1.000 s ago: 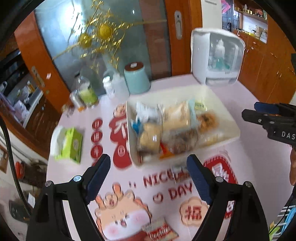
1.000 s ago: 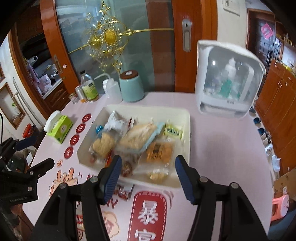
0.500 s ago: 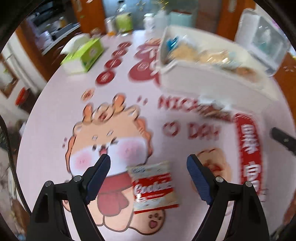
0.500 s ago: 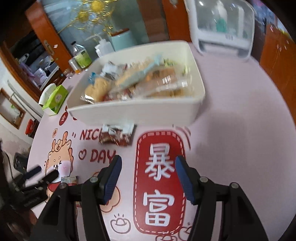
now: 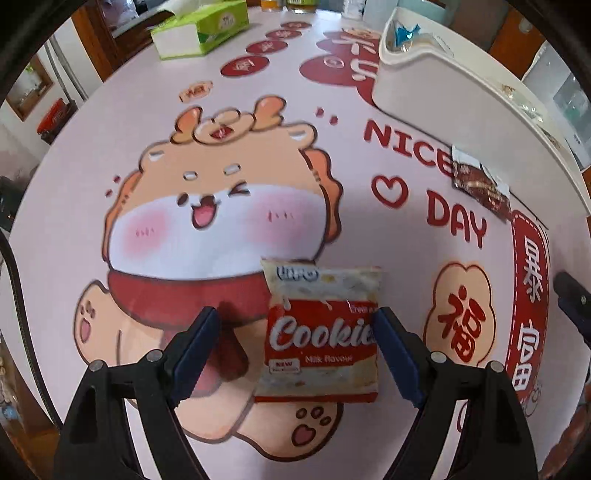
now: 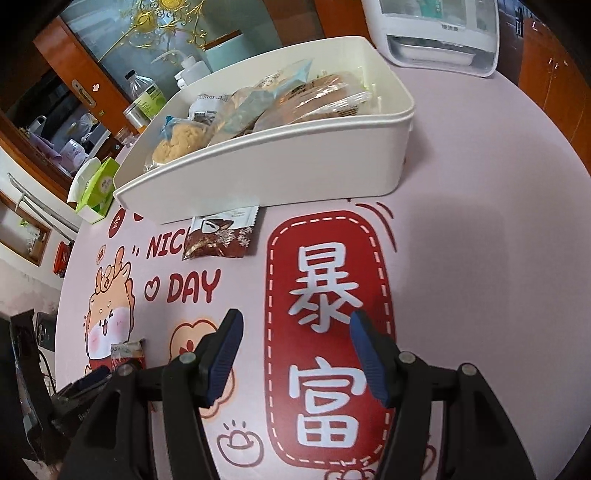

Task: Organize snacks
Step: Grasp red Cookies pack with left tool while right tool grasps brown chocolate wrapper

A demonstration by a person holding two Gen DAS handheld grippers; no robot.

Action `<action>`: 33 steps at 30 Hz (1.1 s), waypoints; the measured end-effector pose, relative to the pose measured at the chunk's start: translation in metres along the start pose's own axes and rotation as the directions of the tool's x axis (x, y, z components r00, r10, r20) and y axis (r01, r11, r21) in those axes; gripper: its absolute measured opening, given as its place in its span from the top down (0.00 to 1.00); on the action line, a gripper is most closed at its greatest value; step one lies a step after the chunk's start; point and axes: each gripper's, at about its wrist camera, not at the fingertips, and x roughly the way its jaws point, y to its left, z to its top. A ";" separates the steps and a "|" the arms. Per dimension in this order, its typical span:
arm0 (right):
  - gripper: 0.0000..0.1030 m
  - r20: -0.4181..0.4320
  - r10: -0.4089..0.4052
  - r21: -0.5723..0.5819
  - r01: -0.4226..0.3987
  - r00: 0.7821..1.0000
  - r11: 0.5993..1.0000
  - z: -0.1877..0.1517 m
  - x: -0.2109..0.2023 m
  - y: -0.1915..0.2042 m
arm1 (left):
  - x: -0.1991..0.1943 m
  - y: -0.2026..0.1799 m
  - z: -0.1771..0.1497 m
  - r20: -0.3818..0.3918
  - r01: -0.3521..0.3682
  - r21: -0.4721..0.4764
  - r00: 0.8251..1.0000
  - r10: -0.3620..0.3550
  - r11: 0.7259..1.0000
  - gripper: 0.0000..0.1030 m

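Note:
A red and white cookie packet [image 5: 321, 332] lies flat on the pink tablecloth. My left gripper [image 5: 295, 350] is open low over it, with the packet between the jaws and nearer the right one. The packet also shows in the right wrist view [image 6: 127, 352]. A brown snack packet [image 6: 219, 238] lies against the front wall of the white bin [image 6: 280, 170], which holds several wrapped snacks; it also shows in the left wrist view [image 5: 480, 184]. My right gripper [image 6: 295, 354] is open and empty above the red banner print.
A green tissue box [image 5: 201, 27] stands at the table's far left. Bottles and a teal canister [image 6: 221, 48] stand behind the bin. A white appliance [image 6: 439, 33] stands at the far right. The table edge curves close on the left.
Both grippers have dropped from high above the bin to low over the table. The left has closed in on the cookie packet, which now lies between its jaws.

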 end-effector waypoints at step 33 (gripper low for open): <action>0.15 0.047 -0.175 -0.106 0.179 0.983 0.978 0.044 0.090 0.098 | 0.012 0.028 0.072 0.056 -0.026 0.065 0.998 0.022 0.998 0.57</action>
